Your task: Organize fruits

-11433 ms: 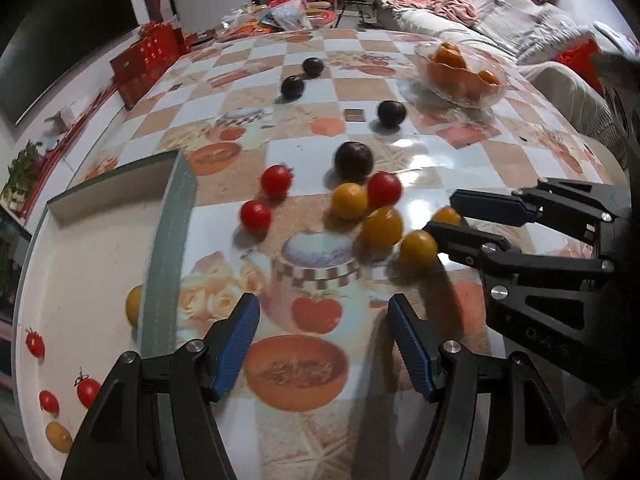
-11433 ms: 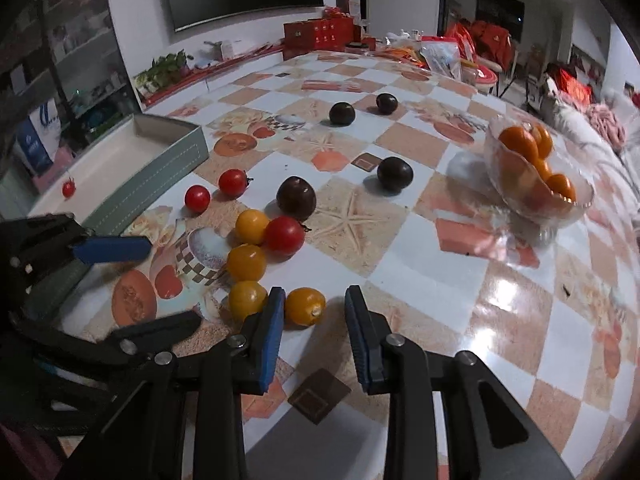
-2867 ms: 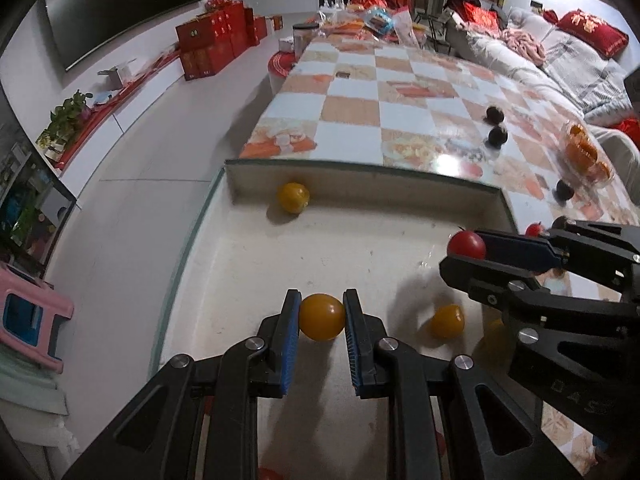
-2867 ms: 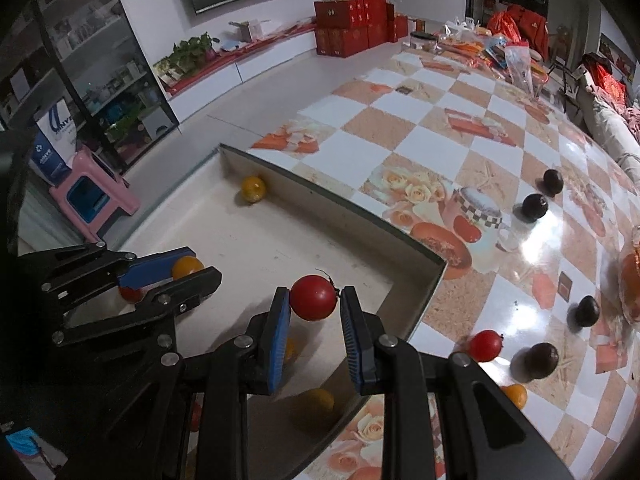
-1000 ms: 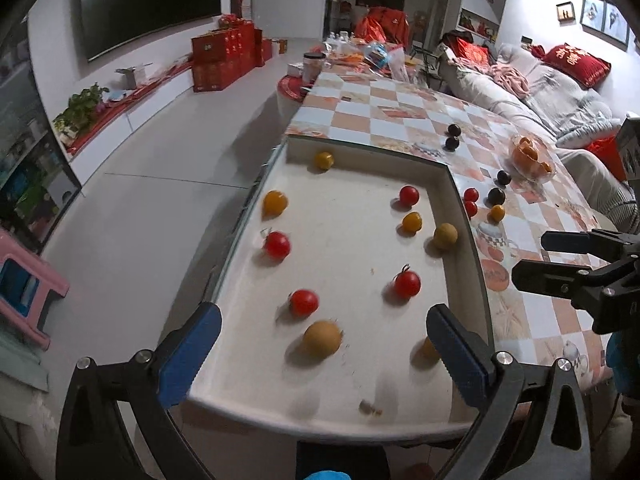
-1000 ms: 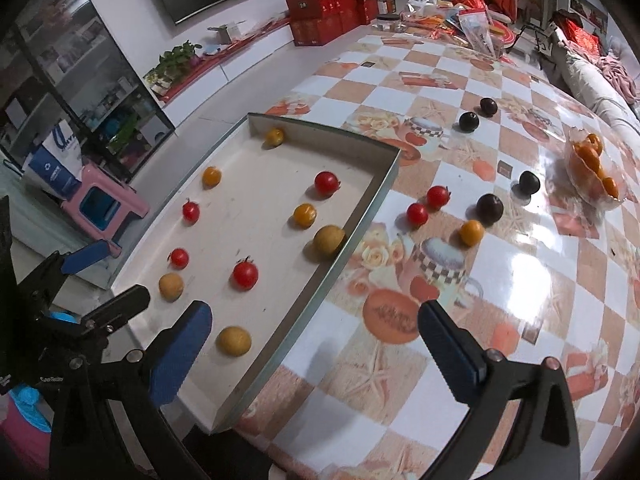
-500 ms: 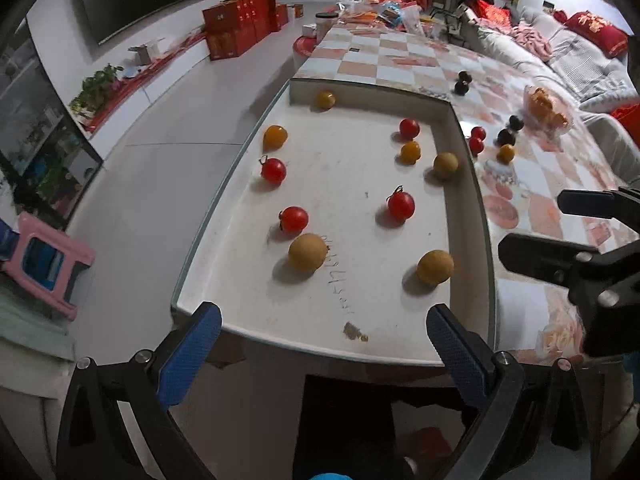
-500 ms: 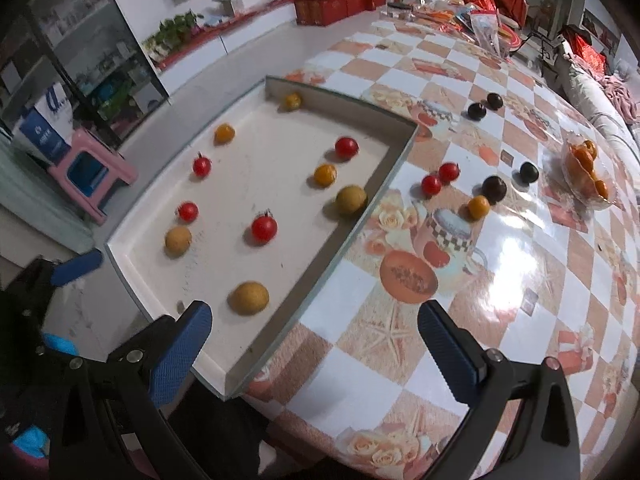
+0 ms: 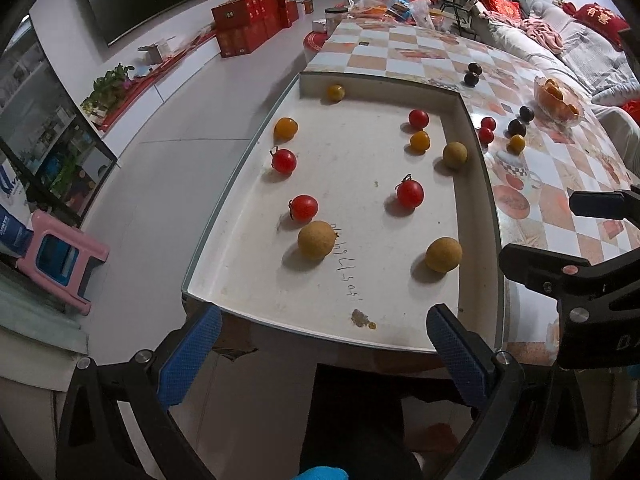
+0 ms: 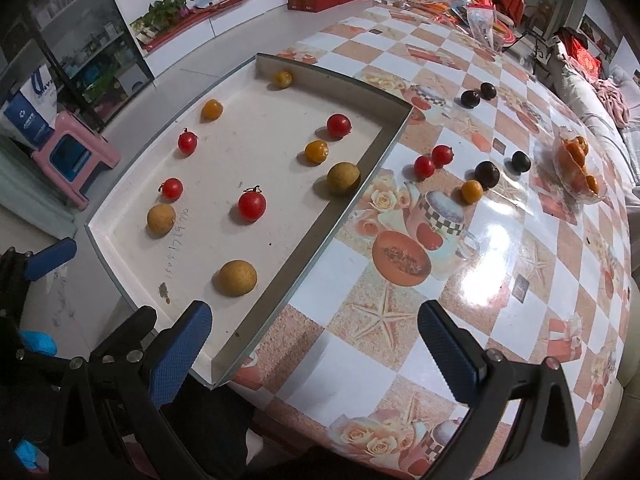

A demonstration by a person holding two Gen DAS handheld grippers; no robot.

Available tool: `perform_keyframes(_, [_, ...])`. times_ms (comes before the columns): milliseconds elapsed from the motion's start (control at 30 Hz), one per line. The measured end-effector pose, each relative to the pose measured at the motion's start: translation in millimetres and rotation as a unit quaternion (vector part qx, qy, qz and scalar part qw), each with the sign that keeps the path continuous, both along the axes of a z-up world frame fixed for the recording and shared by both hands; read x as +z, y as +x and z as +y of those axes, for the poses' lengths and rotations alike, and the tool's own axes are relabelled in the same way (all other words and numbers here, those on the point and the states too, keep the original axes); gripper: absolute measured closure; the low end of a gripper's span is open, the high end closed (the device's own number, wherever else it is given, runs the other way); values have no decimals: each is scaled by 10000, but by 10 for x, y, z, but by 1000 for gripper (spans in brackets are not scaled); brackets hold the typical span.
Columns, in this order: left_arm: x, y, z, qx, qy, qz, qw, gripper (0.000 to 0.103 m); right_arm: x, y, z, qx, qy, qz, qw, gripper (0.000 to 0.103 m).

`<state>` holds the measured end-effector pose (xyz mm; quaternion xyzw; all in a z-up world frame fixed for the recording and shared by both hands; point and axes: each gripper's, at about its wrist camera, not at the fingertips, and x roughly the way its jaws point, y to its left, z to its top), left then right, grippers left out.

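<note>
Both hand-held grippers have pulled up and back from the shallow white rectangular tray (image 9: 476, 184) since a moment ago, when each carried a small fruit over it; now the left hand-held gripper (image 9: 320, 356) and the right hand-held gripper (image 10: 316, 344) hang wide open and empty above the tray's near end.

Ten fruits lie scattered inside the tray. Still outside it, on the checkered, fruit-printed table (image 10: 400, 308), are two red cherry tomatoes (image 10: 433, 161) just beyond the tray's right wall, a small orange tomato (image 10: 471, 191) next to them, and four dark round plums (image 10: 487, 173) farther out from that wall.

Risks, as judged from here: the round fruit could roll on the glossy tabletop if nudged by a finger, and the two red tomatoes touch, so closing on one may knock the other away. The tray's near corner overhangs the table edge, so a bump could tip it.

A clear glass bowl of oranges (image 10: 578, 168) sits well beyond the plums, away from the tray. A pink plastic stool (image 9: 60, 256) stands on the floor left of the tray. Nothing blocks the reach to the loose fruit.
</note>
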<state>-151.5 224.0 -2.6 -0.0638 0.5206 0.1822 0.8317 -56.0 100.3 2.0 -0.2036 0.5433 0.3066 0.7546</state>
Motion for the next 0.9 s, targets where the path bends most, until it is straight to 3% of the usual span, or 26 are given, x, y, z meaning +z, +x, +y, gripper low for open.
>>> perform_keyframes(900, [53, 34, -138, -184, 251, -107, 9995, 0, 22, -43, 51, 62, 73, -167, 9998, 0])
